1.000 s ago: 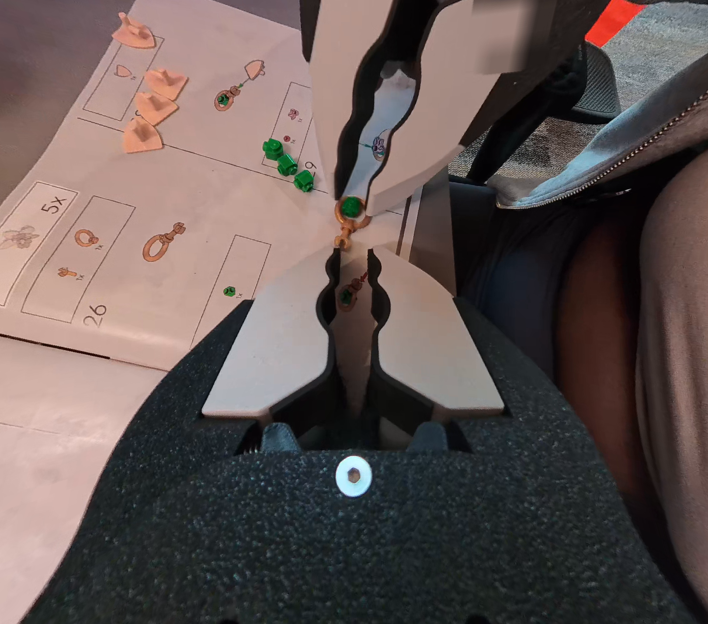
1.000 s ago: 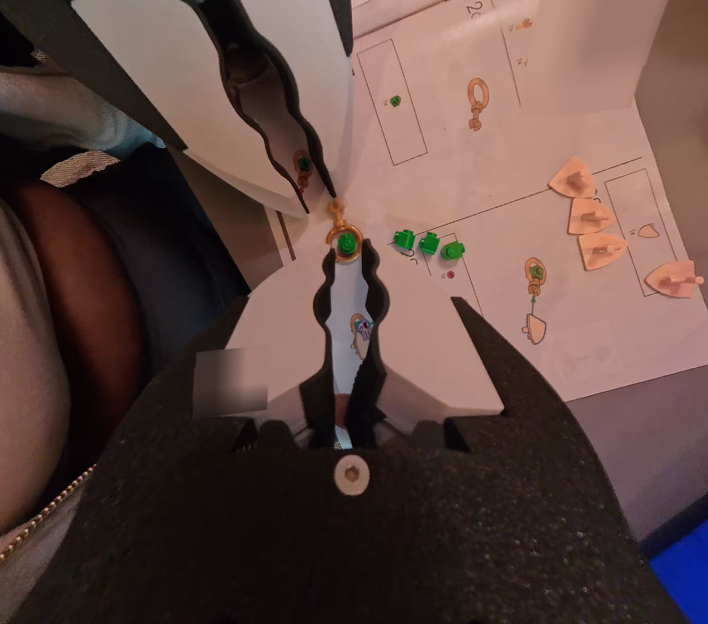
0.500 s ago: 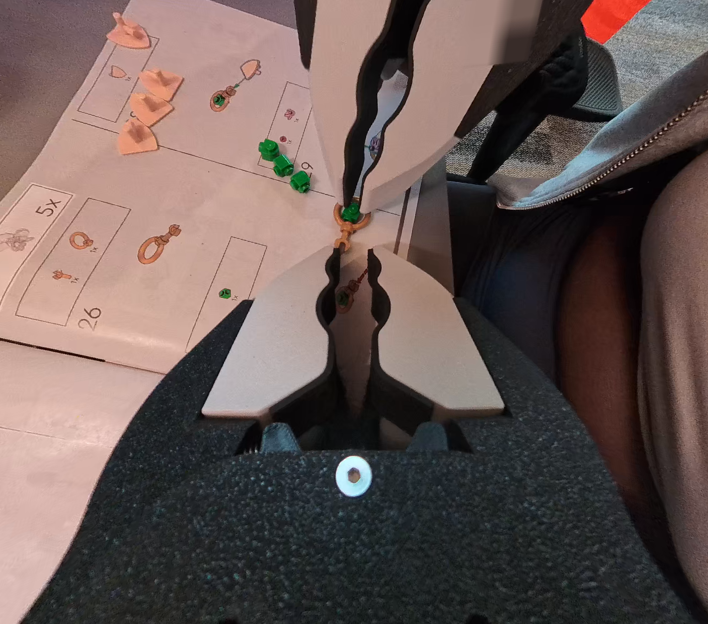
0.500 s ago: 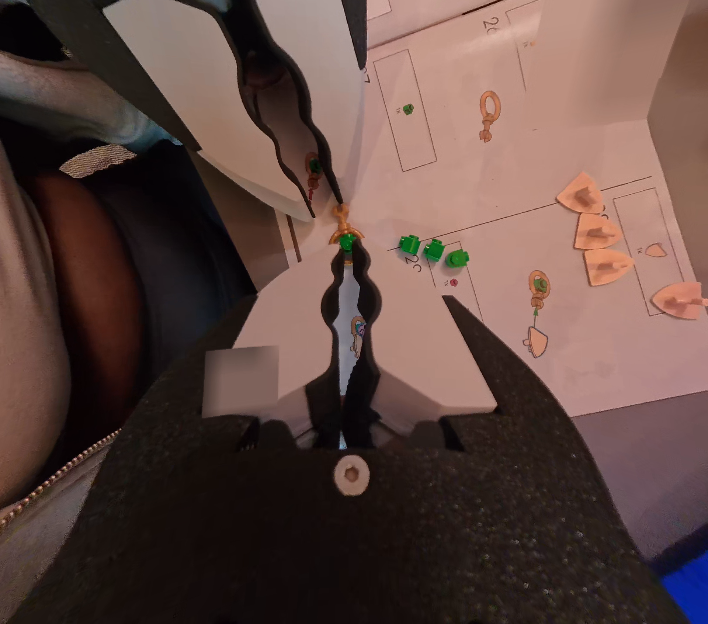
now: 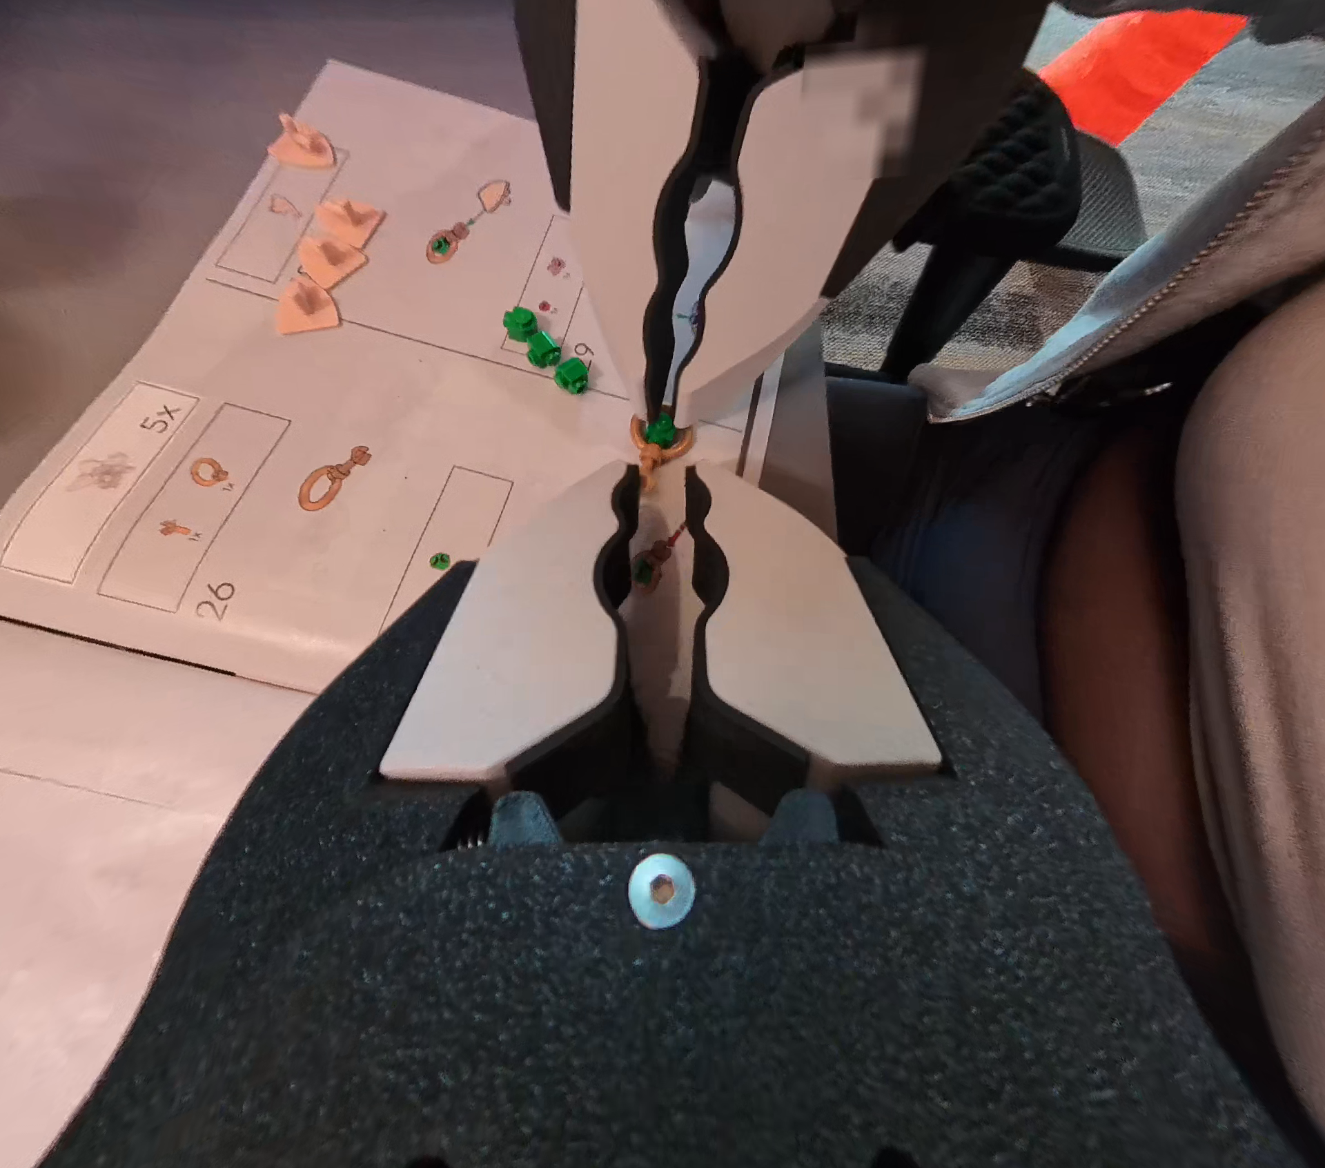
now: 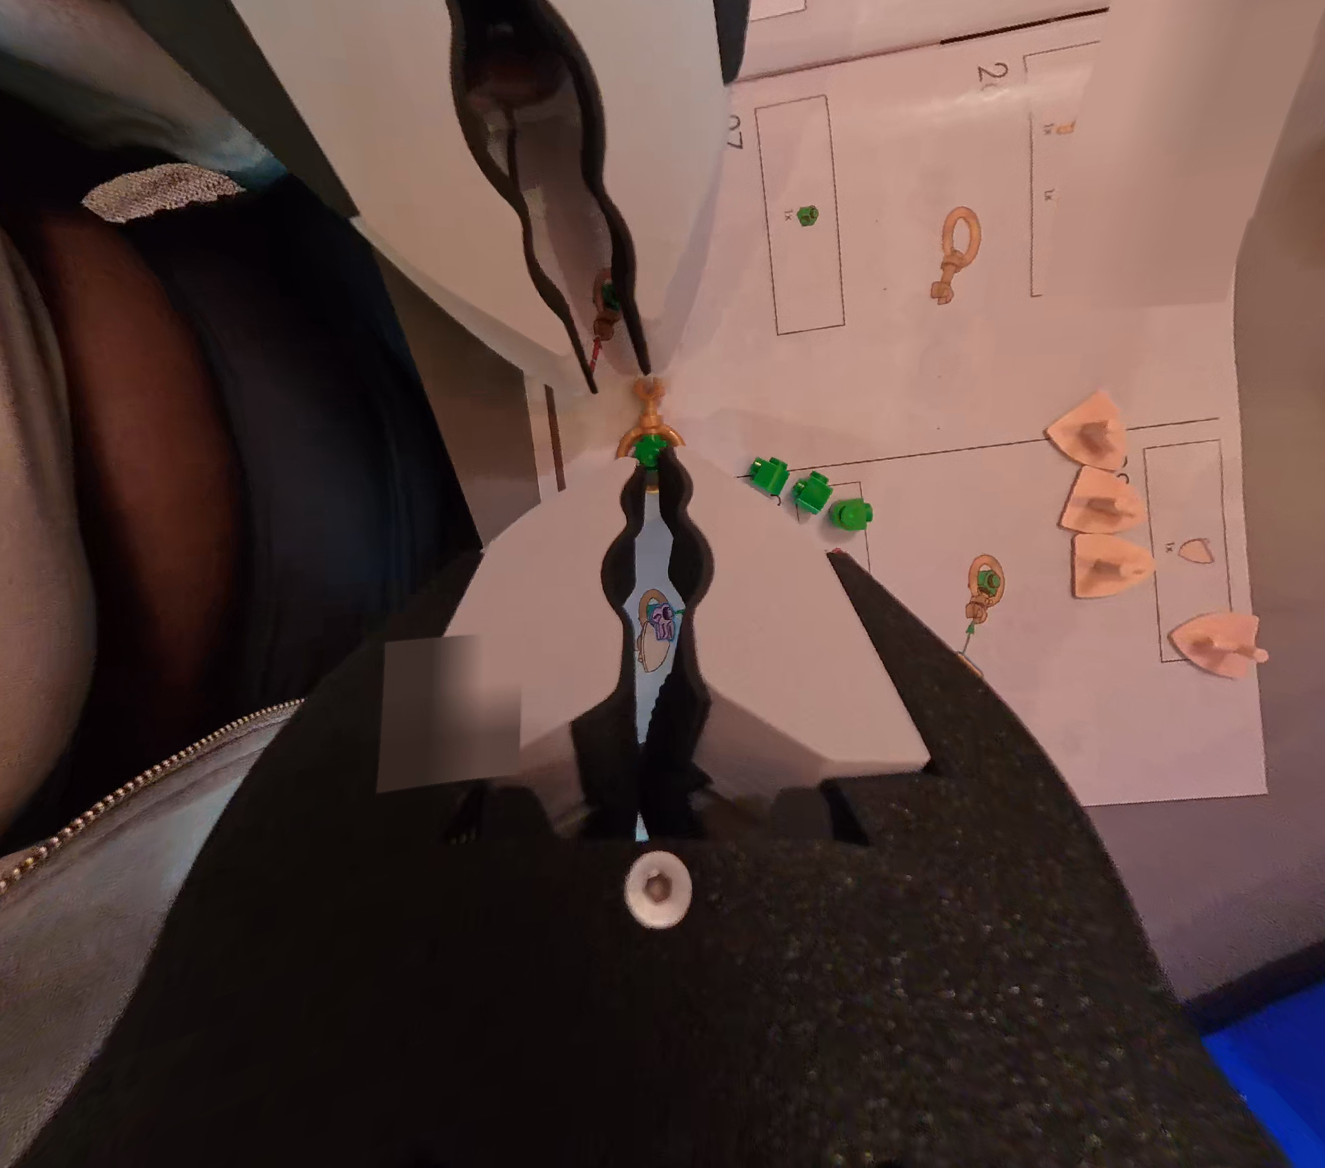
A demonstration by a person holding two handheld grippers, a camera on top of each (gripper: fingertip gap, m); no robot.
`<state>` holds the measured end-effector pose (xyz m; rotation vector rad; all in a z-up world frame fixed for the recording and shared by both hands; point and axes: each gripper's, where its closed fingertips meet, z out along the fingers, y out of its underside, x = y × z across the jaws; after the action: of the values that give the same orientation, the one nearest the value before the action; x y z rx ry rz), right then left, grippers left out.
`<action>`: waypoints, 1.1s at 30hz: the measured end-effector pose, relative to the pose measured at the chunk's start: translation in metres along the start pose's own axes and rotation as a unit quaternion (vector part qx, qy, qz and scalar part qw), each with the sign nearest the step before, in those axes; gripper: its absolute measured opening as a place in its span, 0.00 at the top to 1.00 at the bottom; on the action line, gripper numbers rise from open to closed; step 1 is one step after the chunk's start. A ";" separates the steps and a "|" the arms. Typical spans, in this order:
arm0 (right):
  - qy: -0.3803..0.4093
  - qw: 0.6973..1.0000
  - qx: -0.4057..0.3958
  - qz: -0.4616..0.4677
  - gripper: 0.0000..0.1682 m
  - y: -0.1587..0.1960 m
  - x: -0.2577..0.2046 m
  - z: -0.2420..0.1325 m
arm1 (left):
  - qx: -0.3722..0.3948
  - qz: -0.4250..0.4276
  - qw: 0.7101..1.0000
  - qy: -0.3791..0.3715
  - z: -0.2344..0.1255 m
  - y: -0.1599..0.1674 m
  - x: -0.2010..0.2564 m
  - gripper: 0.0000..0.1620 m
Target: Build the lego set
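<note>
Facing tip-to-tip, right hand-held gripper [image 6: 649,465] pinches green stud [image 6: 647,451]; left hand-held gripper [image 5: 654,474] grips gold ring [image 5: 651,449].

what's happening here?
A person is mid-build with two handheld claws over an open instruction booklet. The left claw pinches the stem of a small gold ring piece; the right claw grips a green stud seated in the ring. Three spare green studs and four tan petal pieces lie on the booklet.
</note>
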<state>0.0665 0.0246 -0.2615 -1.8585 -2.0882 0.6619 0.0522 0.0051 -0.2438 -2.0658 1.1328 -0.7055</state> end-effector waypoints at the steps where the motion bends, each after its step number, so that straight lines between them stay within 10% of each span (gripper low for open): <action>1: 0.000 1.000 -0.002 -0.003 0.98 0.000 0.000 0.000 | -0.001 0.002 1.000 0.005 0.001 0.000 0.001 0.93; 33: 0.039 0.998 0.011 0.045 0.97 0.000 -0.001 0.000 | -0.039 -0.045 0.998 -0.012 0.007 0.011 -0.003 0.93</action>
<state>0.0668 0.0234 -0.2617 -1.9438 -1.9523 0.6205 0.0500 0.0054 -0.2573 -2.1966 1.0735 -0.6873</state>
